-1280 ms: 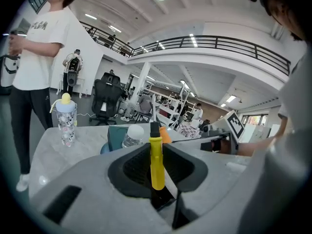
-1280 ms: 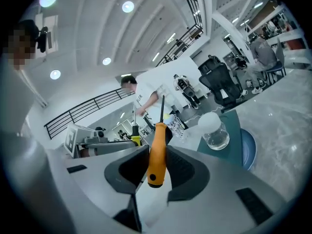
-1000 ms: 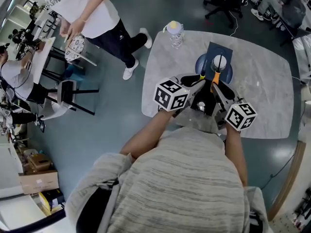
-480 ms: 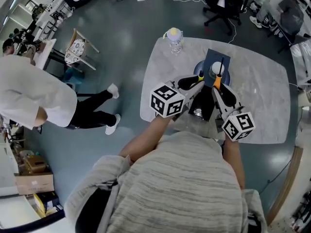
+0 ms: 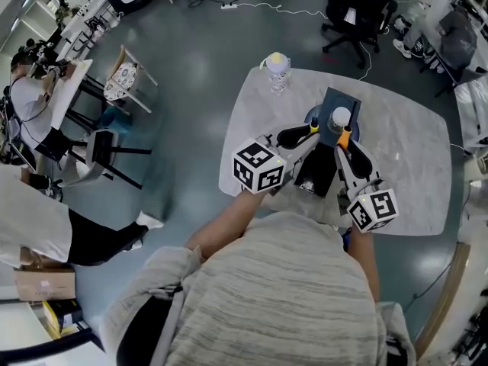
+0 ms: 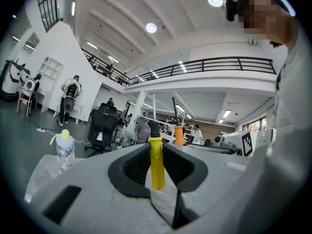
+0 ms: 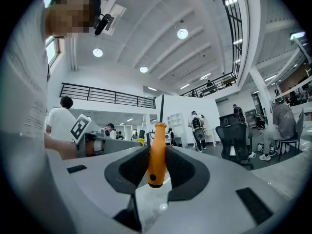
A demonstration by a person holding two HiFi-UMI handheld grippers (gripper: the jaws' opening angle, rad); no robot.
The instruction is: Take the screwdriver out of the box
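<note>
My left gripper (image 5: 313, 129) is shut on a yellow-handled screwdriver (image 6: 156, 162), which stands upright between the pads with its shaft pointing up. The right gripper (image 5: 345, 140) is shut on an orange-handled screwdriver (image 7: 157, 152), also upright. In the head view both tools are held side by side above the table, the yellow screwdriver (image 5: 314, 120) left of the orange screwdriver (image 5: 345, 135). Under and behind them lie a black box (image 5: 316, 172) and a dark blue case (image 5: 340, 97). Each gripper view shows the other hand's tool in the distance.
The grey oval table (image 5: 412, 151) carries a water bottle (image 5: 276, 69) at its far left edge, which the left gripper view shows as the bottle (image 6: 63, 150). A black office chair (image 5: 354, 6) stands beyond the table. Chairs (image 5: 122, 82) and people are off to the left.
Both grippers have risen with their screwdrivers and stand higher over the table. A person in a white shirt has walked away from the table towards the left edge.
</note>
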